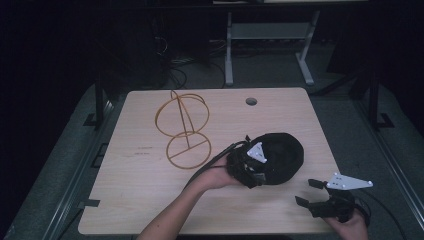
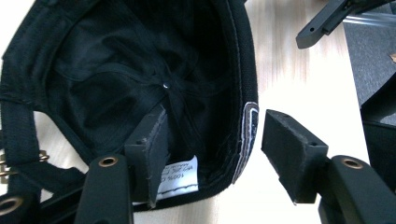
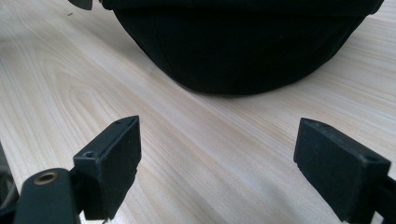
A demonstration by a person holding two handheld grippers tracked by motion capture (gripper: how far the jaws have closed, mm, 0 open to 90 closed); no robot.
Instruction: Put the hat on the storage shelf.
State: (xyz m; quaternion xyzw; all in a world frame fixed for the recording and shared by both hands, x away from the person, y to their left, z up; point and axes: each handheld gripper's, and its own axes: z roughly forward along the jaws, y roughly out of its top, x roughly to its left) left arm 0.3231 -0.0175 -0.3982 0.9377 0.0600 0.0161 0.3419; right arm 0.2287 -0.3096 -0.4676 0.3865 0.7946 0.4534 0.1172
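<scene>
High view, table: a light wooden table (image 1: 150, 200) with a round cable hole (image 1: 251, 101) near its far edge.
High view, cap: a black fabric baseball cap (image 1: 280, 155) lies upside down right of the table's middle.
High view, stand: a tan wire stand of hoops on a round base (image 1: 184, 131) sits left of the cap, well apart from it.
High view, left gripper: the left gripper (image 1: 247, 170) is at the near-left rim of the cap, the person's forearm (image 1: 175, 212) coming in from the near edge.
High view, right gripper: the right gripper (image 1: 306, 192) hovers over the near-right part of the table, just near of the cap and apart from it, jaws spread.
Left gripper view, cap: the cap (image 2: 140, 70) lies opening-up, its dark lining and a white care label (image 2: 180, 179) showing.
Left gripper view, fingers: one pad (image 2: 152, 149) is inside the cap, the other (image 2: 289, 149) outside on the table side; the rim with its white-edged patch (image 2: 247, 135) stands between them. A gap shows between the outer pad and the rim, so the fabric is not yet pinched.
Left gripper view, other gripper: a jaw tip of the right gripper (image 2: 322, 23) shows at the far right.
Right gripper view, cap: the cap's rounded black crown (image 3: 243, 46) rests on the table ahead of the jaws.
Right gripper view, fingers: both pads (image 3: 116, 158) stand wide apart over bare wood, released, holding nothing.
</scene>
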